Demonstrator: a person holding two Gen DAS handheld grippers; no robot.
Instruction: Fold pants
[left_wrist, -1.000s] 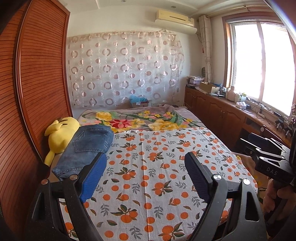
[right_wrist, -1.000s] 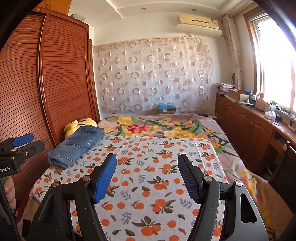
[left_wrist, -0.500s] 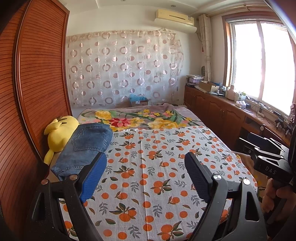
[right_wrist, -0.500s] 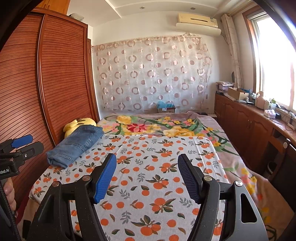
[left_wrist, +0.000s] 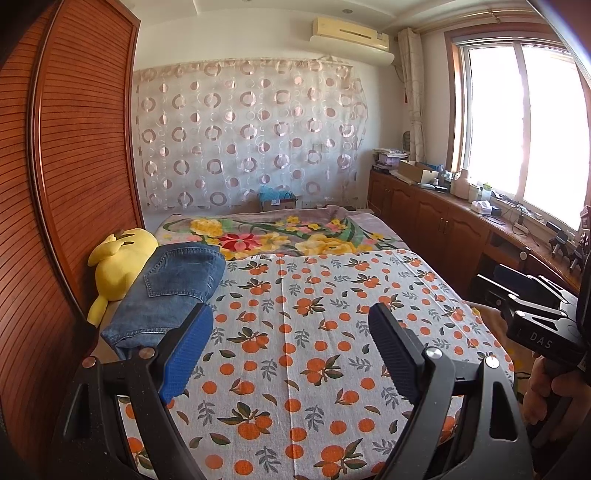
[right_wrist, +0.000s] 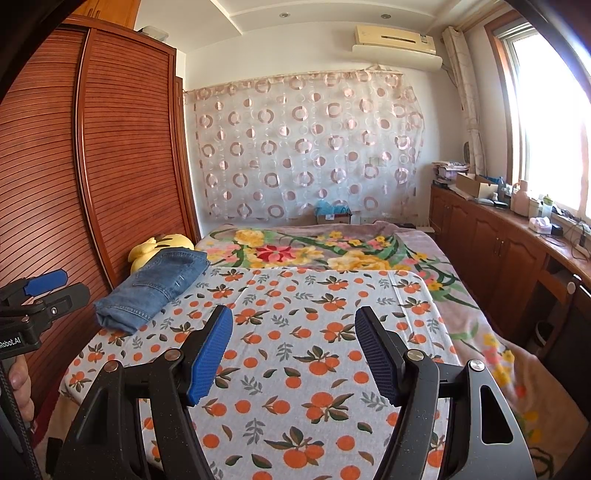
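Bedsheet (right_wrist: 295, 332) bears folded jeans (right_wrist: 155, 288) (plush toy (left_wrist: 118, 258) beside).

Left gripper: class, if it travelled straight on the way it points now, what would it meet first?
Most likely the orange-print sheet. The open left gripper tilts down toward it; the folded jeans lie left of that line.

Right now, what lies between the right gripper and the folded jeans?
Only bare orange-print sheet. In the right wrist view, nothing sits on the stretch from the open right gripper to the folded jeans at the bed's left edge.
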